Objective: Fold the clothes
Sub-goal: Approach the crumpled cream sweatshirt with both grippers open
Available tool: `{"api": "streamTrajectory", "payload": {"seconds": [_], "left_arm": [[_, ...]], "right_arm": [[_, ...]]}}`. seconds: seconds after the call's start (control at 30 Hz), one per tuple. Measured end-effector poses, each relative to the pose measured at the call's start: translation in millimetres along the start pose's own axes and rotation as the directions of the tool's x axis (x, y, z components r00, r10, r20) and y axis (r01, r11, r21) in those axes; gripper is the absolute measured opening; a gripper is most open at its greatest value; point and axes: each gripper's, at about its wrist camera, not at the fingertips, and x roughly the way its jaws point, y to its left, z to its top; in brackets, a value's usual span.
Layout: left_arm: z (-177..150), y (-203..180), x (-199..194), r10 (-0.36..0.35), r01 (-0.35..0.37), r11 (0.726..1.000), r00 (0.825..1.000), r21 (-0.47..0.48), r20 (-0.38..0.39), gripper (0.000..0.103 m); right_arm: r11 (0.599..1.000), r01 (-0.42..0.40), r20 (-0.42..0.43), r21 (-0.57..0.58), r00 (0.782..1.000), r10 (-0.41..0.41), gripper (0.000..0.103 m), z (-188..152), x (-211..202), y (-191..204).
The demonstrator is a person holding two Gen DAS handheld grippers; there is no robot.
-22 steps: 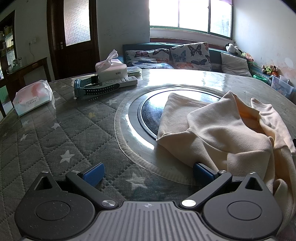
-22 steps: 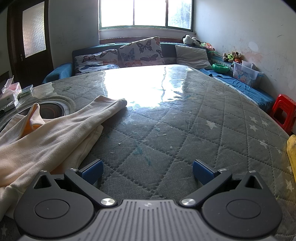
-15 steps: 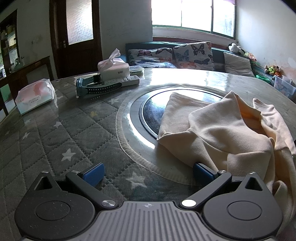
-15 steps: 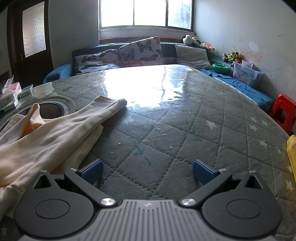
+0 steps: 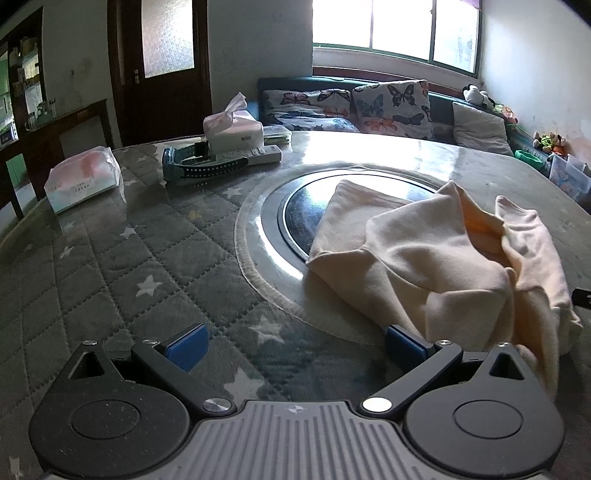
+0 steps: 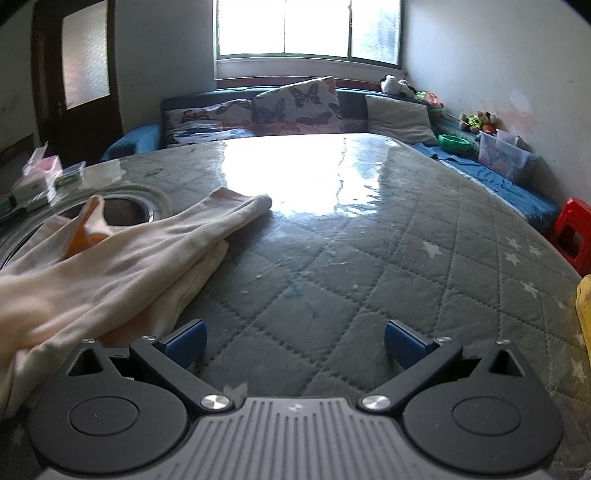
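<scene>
1. The left gripper has its jaws spread wide and holds nothing; between its blue pads lies only the quilted, star-printed cover of the counter.
2. The cream garment lies crumpled on the counter, ahead and to the right of the left gripper. Its near hem touches or overlaps the right-hand jaw, while the left-hand jaw stands well apart from the cloth.
3. The garment's far-left corner drapes over the round dark inset sunk in the counter, and an orange inner layer shows in a fold near its top.
4. The right gripper also has its jaws wide open and empty, with bare quilted cover between them.
5. In the right wrist view the garment lies to the left of that gripper; its near edge comes just beside the left-hand jaw, though whether it touches is unclear. A long sleeve-like part stretches away from the garment toward the bright glare on the counter.
6. Beyond the garment, at the counter's far-left side, stand a tissue box, a white remote, a blue-and-black gadget and a soft pack of tissues.
7. Behind the counter a sofa with butterfly cushions sits under the window.
</scene>
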Motion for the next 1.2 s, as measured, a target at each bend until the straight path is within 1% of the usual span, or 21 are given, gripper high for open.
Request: {"api": "streamTrajectory", "payload": {"seconds": [0.33,0.47,0.77,1.0,1.2], "left_arm": [[-2,-5,-20,-0.003,0.003,1.000,1.000,-0.014,0.004,0.103],[-3,-9,-29,-0.018,0.018,1.000,1.000,-0.019,0.013,0.103],[-10,-22,-49,-0.038,0.037,0.999,0.999,0.021,0.025,0.103],[-14,-27,-60,-0.047,0.045,0.998,0.998,0.043,0.038,0.103],[-10,-33,-65,-0.061,0.058,0.996,0.997,0.061,0.049,0.103]], "right_arm": [[0.997,-0.059,0.022,-0.049,0.998,0.060,0.103,-10,-33,10],[0.995,-0.079,0.023,-0.058,0.997,0.080,0.103,-12,-46,14],[0.989,-0.124,0.015,-0.083,0.992,0.125,0.103,-20,-68,23],[0.982,-0.150,0.033,-0.115,0.987,0.154,0.103,-21,-82,32],[0.976,-0.171,0.042,-0.133,0.983,0.178,0.103,-21,-89,38]]}}
